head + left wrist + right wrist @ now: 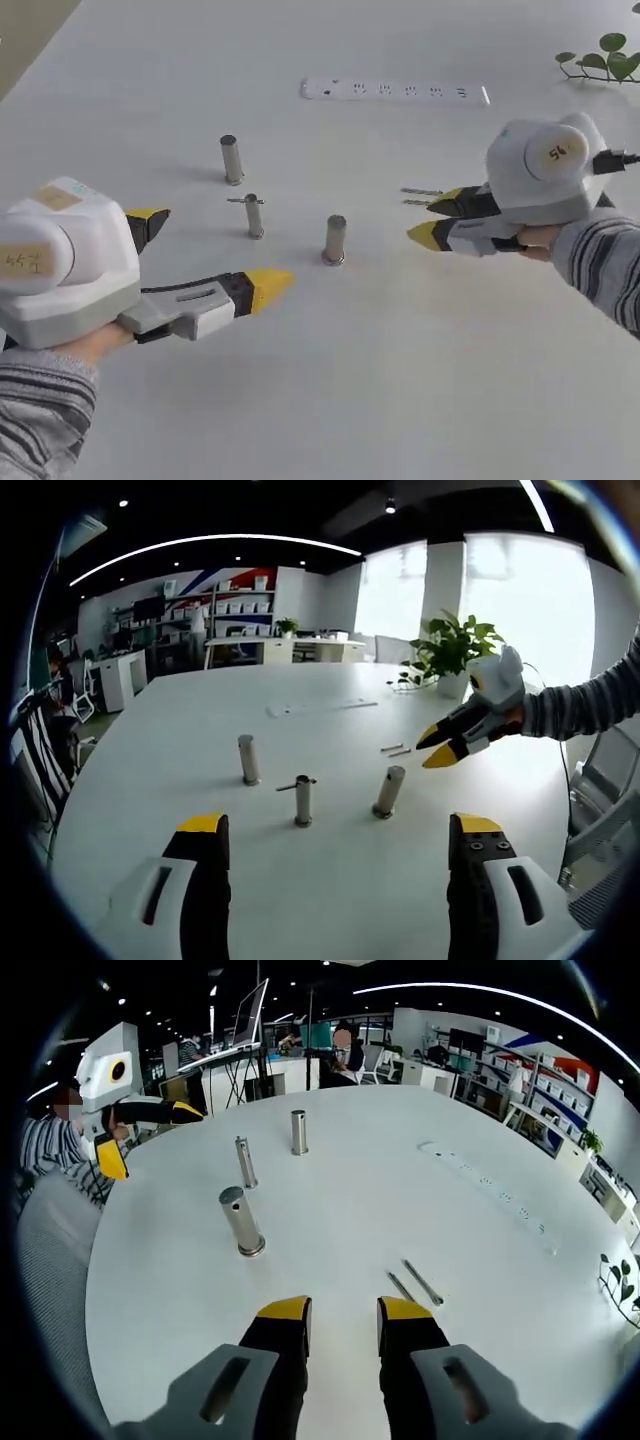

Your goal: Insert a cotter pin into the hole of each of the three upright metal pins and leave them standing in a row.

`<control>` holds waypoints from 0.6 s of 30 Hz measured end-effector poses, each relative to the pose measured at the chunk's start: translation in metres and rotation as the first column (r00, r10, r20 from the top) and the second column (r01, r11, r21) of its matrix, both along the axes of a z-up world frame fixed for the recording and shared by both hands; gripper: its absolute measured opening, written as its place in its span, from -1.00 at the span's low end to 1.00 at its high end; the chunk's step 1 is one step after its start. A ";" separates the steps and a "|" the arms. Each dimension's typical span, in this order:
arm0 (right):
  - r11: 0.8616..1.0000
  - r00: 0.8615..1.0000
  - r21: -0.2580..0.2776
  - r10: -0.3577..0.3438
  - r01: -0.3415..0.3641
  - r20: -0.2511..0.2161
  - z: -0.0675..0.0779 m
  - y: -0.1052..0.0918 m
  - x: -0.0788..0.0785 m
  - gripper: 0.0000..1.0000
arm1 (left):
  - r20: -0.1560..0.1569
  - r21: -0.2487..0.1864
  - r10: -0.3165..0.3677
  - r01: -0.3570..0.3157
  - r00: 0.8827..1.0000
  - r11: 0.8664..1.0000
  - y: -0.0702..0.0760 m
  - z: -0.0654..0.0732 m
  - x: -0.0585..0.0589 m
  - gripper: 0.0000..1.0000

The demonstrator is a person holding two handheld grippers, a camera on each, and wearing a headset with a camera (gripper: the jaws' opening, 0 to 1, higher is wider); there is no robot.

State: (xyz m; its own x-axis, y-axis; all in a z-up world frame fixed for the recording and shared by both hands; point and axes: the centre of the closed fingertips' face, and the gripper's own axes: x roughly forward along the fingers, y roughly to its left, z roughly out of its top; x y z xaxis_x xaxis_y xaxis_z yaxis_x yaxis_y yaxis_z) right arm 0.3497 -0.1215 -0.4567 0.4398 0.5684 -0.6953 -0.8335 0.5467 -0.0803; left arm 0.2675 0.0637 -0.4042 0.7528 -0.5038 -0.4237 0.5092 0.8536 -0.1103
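three metal pins stand upright on the white table (330,380), in a loose, slightly bent line. the middle pin (254,216) carries a cotter pin (244,201) through the hole near its top, and it pokes out sideways on both sides. the far pin (231,160) and the near pin (334,240) stand bare; in the right gripper view the near pin's cross hole shows open near its top. all three are apart from each other and nothing touches them.

two loose cotter pins (420,196) lie flat on the table side by side, off to the right of the near pin. they sit just ahead of the tips of the right gripper (428,220). that gripper's yellow-tipped jaws stand a small way apart with nothing between them, and in the right gripper view bare table shows through the gap. whether the tips touch the loose pins i cannot tell.

the left gripper (208,255) hangs over the table on the near-left side of the row, pointing toward the pins. its jaws are spread wide and carry nothing. in the left gripper view the middle pin sits between the two tips, further out.

a striped sleeve shows behind each gripper. beyond the pins a white power strip (395,91) lies flat across the table, and a green plant (605,58) reaches in at the far right corner.
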 end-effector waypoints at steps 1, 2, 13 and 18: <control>1.000 1.000 -0.028 0.009 -0.010 -0.008 -0.001 -0.003 0.003 -0.59 | -0.002 -0.001 0.001 -0.001 1.000 1.000 0.000 -0.001 0.000 0.79; 0.999 1.000 -0.036 0.017 -0.017 -0.007 -0.001 -0.003 0.006 -0.60 | -0.008 -0.003 0.002 -0.002 1.000 1.000 0.000 -0.002 -0.001 0.78; 0.988 0.995 -0.149 0.035 -0.048 -0.091 -0.018 -0.017 0.027 -0.70 | -0.029 -0.001 0.005 -0.005 1.000 1.000 0.002 -0.010 -0.006 0.74; 0.984 0.994 -0.168 0.036 -0.053 -0.099 -0.021 -0.020 0.034 -0.74 | -0.034 -0.007 0.007 -0.007 0.999 1.000 0.003 -0.011 -0.008 0.73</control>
State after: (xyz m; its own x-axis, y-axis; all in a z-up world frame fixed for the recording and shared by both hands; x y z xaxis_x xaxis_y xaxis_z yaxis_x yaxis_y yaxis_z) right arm 0.3836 -0.1414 -0.4772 0.3436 0.4560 -0.8210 -0.8650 0.4940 -0.0876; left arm 0.2599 0.0665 -0.4151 0.7416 -0.5018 -0.4451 0.4992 0.8561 -0.1335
